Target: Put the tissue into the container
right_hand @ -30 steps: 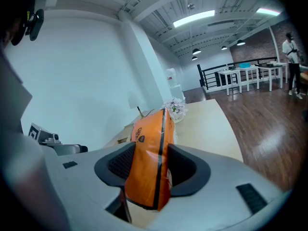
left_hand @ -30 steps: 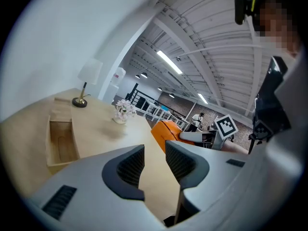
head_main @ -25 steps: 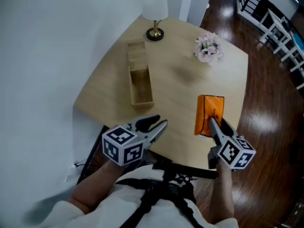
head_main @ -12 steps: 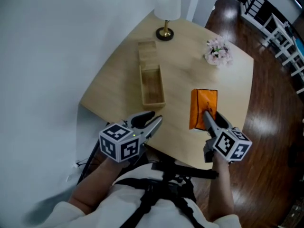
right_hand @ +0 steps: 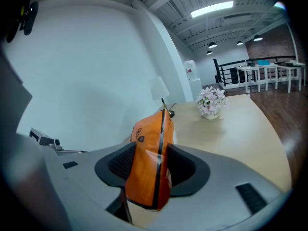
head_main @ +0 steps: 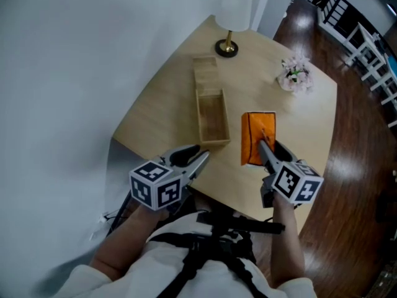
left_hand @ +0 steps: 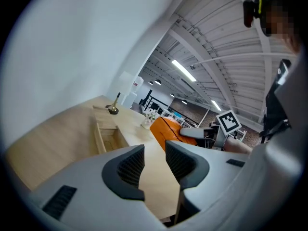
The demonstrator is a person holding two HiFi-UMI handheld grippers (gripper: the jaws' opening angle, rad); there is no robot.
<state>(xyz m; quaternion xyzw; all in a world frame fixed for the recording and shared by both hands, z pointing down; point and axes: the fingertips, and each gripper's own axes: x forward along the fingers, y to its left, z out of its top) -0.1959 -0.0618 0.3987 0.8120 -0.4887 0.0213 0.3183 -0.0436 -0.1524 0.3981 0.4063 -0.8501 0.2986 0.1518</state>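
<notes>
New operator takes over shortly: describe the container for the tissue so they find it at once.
On the light wooden table, go from the white lamp toward the person, past a flat wooden slab. The container is the long wooden box left of the orange tissue pack in the head view; it alone is open-topped and hollow.

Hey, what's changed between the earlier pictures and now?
The right hand-held gripper, still shut on the orange tissue pack, carried it sideways toward the open wooden container, now close beside it. Nothing was taken hold of or let go. The left hand-held gripper stays open and empty; lamp and flowers are unmoved.
</notes>
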